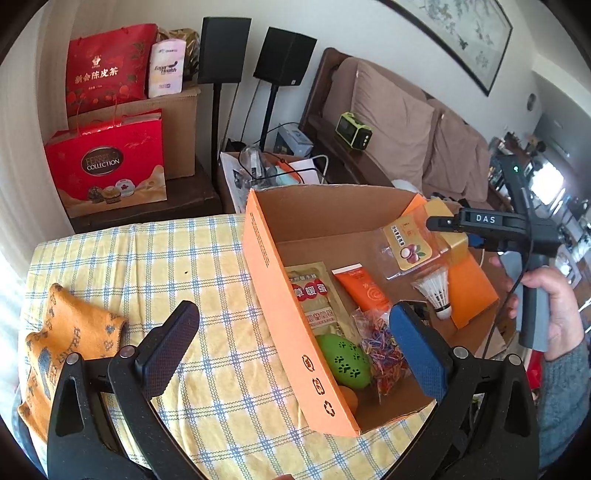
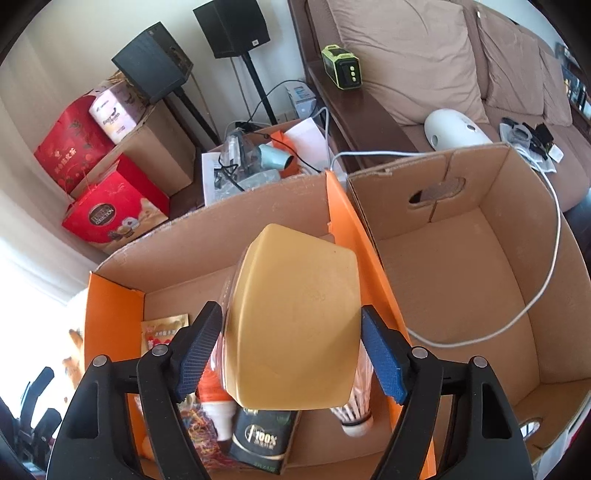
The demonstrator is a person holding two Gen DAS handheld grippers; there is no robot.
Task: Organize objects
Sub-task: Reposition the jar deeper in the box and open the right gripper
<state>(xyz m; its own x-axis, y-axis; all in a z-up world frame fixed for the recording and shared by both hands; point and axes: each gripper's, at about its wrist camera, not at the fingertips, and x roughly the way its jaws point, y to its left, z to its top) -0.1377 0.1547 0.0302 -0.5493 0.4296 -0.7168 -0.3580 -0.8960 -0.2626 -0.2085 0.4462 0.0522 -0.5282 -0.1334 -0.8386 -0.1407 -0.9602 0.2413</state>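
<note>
Now right fingers (image 2: 382, 356) clamp yellow box (image 2: 295, 317) over orange carton (image 2: 110, 306); left fingers (image 1: 173, 343) apart

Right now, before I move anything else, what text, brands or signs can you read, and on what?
"DAS": right gripper.
"FERRERO COLLECTION", first word faint: lower red gift bag.
"新会陈皮茶": upper red bag.
"Health", the word before it blurred: white pack.
"暖蛋": gold sachet.
"100%": black packet.
"JBL": speaker.
Recycling sign: orange box wall.
Yellow lychee packet: too small.
</note>
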